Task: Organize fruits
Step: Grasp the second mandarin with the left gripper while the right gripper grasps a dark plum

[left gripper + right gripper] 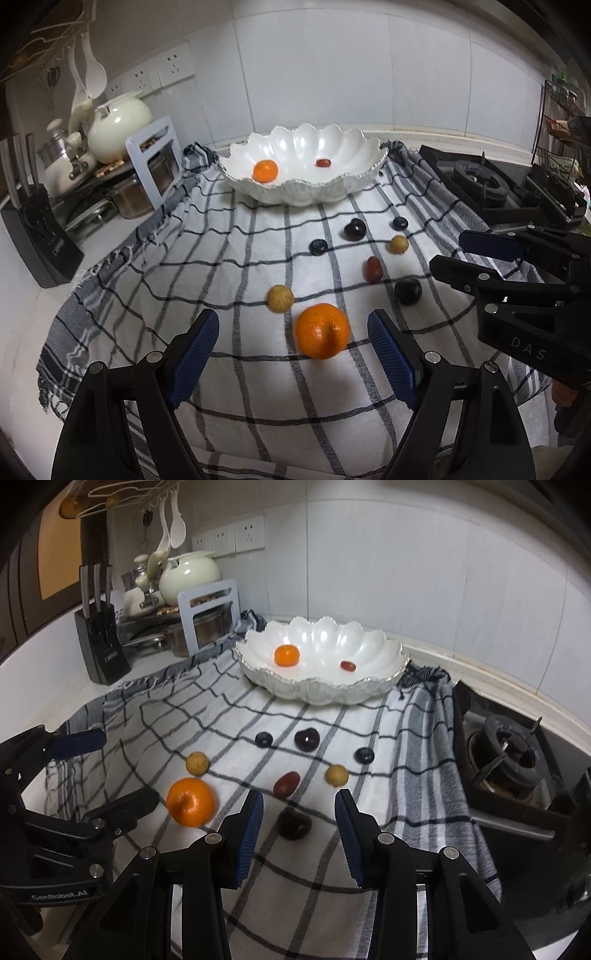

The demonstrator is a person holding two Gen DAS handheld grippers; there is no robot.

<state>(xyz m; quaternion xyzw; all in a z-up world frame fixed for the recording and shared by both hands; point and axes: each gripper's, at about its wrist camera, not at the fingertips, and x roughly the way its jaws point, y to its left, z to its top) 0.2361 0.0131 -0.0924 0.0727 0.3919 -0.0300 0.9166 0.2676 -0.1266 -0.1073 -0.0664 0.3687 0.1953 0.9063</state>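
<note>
Both grippers low over the fruit!
Left gripper [293, 328] gapes empty before the orange [322, 331]; right gripper [299, 808], narrower, empty, frames a dark plum [293, 823].

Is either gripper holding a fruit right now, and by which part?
Nothing is held. The left gripper is open around the orange; the right gripper is open above a dark plum.
</note>
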